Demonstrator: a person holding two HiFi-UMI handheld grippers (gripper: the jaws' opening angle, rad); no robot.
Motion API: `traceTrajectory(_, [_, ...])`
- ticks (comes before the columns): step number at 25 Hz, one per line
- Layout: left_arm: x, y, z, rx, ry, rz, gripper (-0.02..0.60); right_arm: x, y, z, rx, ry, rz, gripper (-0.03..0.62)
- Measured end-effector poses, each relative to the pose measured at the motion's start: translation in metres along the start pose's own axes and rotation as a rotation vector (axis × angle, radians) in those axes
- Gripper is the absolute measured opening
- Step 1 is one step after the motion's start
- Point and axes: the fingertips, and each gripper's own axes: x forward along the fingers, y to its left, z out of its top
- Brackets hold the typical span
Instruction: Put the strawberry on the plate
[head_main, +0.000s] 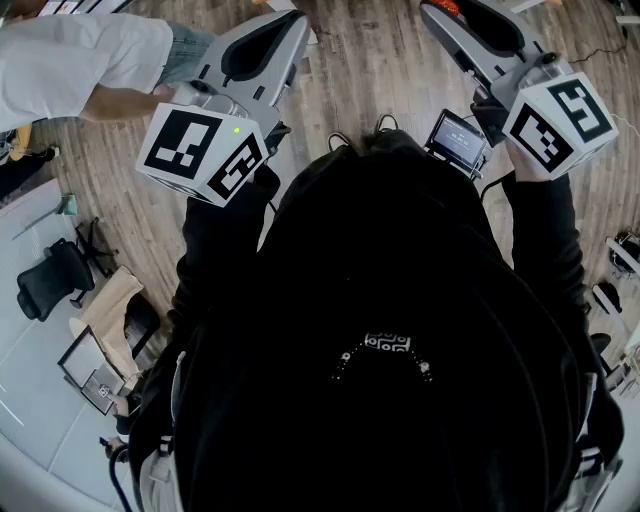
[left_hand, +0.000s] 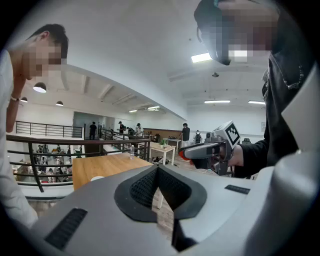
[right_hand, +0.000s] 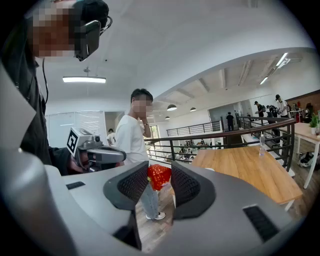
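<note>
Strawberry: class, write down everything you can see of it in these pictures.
The strawberry is bright red, with a glossy, faceted surface that looks like plastic; no leaves show. It is clamped between the dark textured pads of the right gripper, near their tips, held in the air. Only the pads touch it. The left gripper view shows it as a small red spot at the right gripper's tip.

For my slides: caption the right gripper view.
Right gripper holds a red strawberry between its jaws, a wooden table beyond.

Bright ceiling lights (left_hand: 201, 57), fisheye-bent edges (dark vignette at corners)
</note>
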Motion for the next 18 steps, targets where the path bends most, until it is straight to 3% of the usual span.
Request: traceTrajectory(18, [0.000,0.002,-0.007,-0.026,-0.013,0.034,-0.005,0.005,-0.005,-0.001,0.008,-0.005,0.040,0.150])
